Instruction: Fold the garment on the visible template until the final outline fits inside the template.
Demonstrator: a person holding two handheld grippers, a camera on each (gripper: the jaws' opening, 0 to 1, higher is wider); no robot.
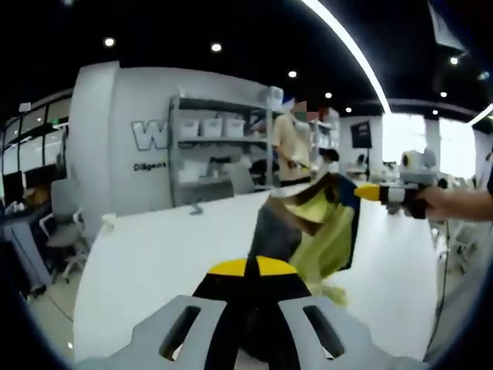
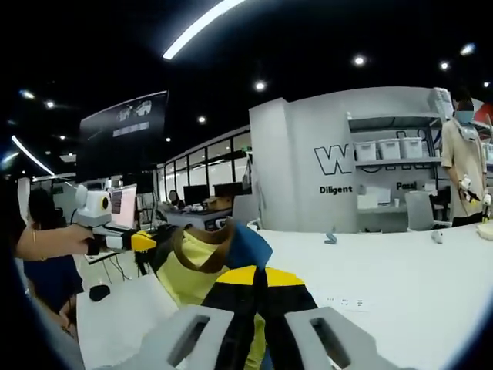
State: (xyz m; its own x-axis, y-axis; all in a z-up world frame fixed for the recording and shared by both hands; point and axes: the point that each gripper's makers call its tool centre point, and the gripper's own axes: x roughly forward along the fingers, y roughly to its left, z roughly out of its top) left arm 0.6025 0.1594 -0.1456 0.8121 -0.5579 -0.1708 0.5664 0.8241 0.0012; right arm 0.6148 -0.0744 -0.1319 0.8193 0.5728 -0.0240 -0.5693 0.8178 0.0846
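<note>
Garment lifted between two closed grippers.
Left gripper (image 1: 253, 271) and right gripper (image 2: 258, 279) each have jaws clamped on the garment (image 1: 323, 231), which hangs ahead of the jaws above the white table (image 1: 154, 262).

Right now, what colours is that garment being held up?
The garment is mostly yellow-green, with blue and brown parts, best seen in the left gripper view.

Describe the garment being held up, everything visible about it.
The garment is soft, limp cloth, mostly yellow-green with blue, dark grey and brown parts. It hangs crumpled above the white table, stretched between the left gripper and the right gripper, each shut on an edge. It is lifted, not folded flat; no template can be made out.
</note>
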